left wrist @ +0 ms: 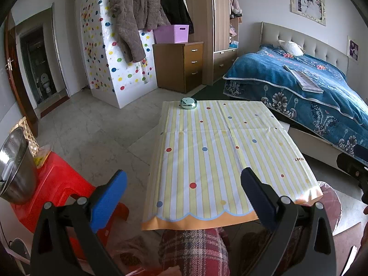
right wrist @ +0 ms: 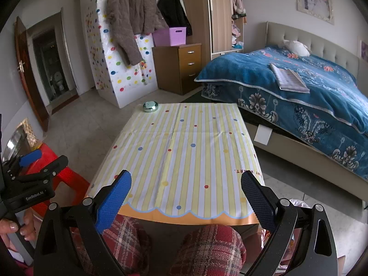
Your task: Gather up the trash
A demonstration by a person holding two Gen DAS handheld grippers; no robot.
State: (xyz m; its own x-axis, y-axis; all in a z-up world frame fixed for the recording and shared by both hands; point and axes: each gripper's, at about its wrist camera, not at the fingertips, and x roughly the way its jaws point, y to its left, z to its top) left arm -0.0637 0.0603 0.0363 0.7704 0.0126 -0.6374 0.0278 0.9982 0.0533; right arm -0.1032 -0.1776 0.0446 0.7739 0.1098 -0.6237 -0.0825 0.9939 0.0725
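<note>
A low table under a yellow striped, dotted cloth [left wrist: 218, 156] [right wrist: 184, 156] stands in front of me. A small round metal tin [left wrist: 188, 103] [right wrist: 150, 106] sits at its far left corner. My left gripper [left wrist: 184, 197] is open and empty, held above the table's near left edge. My right gripper [right wrist: 186, 200] is open and empty above the near edge. The left gripper also shows in the right wrist view [right wrist: 30, 158] at the far left. A bag with a pink lining [left wrist: 331, 197] stands on the floor right of the table. No loose trash shows on the cloth.
A red plastic stool [left wrist: 57, 184] at the left carries a steel bucket [left wrist: 16, 165] and a yellow packet [left wrist: 42, 158]. A bed with a blue blanket [right wrist: 299, 92] stands on the right. A wooden drawer unit [left wrist: 181, 66] and a dotted cabinet [left wrist: 119, 64] stand behind. My plaid-trousered knees [right wrist: 207, 248] are under the near edge.
</note>
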